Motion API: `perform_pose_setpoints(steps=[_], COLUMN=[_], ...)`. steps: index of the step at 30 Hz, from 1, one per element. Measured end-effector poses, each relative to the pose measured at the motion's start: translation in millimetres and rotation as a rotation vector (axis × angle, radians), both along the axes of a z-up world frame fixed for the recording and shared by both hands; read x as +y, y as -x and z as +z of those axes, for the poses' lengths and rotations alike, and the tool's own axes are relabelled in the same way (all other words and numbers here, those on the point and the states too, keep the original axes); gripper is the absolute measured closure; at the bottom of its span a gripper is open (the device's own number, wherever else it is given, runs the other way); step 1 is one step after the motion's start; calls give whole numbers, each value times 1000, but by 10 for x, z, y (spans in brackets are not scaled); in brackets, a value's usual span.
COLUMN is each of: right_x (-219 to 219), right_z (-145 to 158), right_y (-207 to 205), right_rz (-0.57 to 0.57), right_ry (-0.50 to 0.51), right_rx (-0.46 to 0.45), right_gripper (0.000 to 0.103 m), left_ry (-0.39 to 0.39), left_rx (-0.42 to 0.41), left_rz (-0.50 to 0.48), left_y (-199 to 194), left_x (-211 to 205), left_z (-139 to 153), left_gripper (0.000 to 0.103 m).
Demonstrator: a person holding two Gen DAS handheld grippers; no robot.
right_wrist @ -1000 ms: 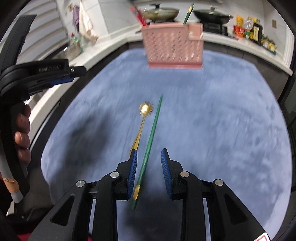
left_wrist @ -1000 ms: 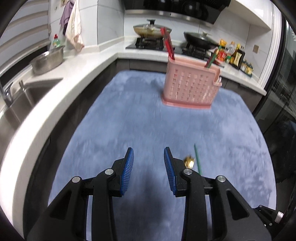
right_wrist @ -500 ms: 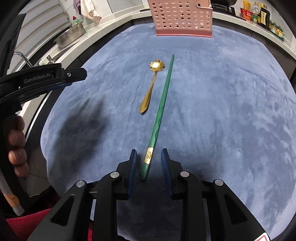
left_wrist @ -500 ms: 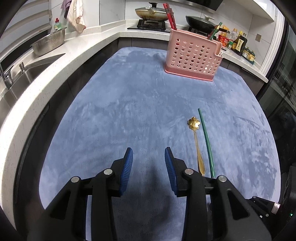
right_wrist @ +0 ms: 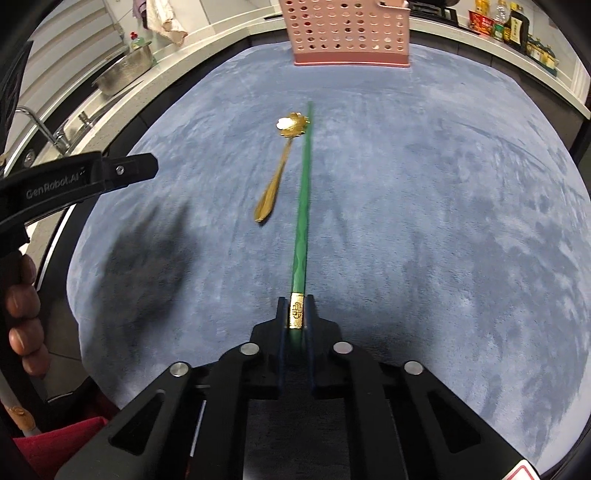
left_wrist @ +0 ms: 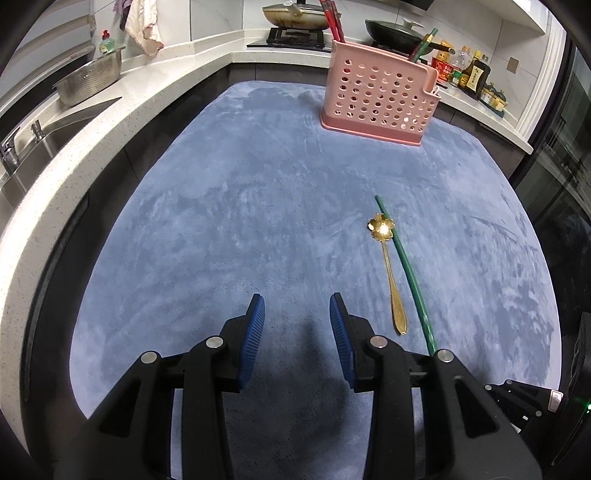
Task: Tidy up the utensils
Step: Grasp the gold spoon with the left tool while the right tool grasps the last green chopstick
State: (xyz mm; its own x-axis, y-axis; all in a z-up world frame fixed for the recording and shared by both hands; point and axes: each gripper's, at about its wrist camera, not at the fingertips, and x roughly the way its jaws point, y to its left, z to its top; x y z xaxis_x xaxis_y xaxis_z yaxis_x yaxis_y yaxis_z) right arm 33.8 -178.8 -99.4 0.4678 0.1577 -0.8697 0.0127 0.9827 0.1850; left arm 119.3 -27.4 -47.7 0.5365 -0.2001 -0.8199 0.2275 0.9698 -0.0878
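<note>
1. Chopstick [right_wrist: 302,221]: green, on blue mat [right_wrist: 443,221], long axis toward 12 o'clock, pointing at pink holder [right_wrist: 351,33].
2. My right gripper [right_wrist: 295,314] clamped on its gold-banded end.
3. My left gripper [left_wrist: 297,325] half-open, empty; gold spoon [left_wrist: 389,273] at its 1 o'clock.

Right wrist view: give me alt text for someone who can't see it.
The right gripper is shut on the gold-banded end of a green chopstick that points away across a blue mat. A gold flower-bowled spoon lies just left of it, and a pink perforated utensil holder stands at the mat's far edge.
</note>
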Motion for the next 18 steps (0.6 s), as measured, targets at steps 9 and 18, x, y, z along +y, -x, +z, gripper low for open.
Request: perform_pose_setpoints(steps=[9,18], right_x=[-344,-539], right_z=[108,157], right_y=[51,67], right_rz=[-147,-212], right_ry=[-30,-45], right_rx=[-52,-70], right_gripper=[96,96], left_ry=[-11,14], left_rx=[4,52], left_rz=[-76,-160], left_y=[54,11], left_x=[-204,-542], left_z=[-18,-160], left_gripper=[56,55])
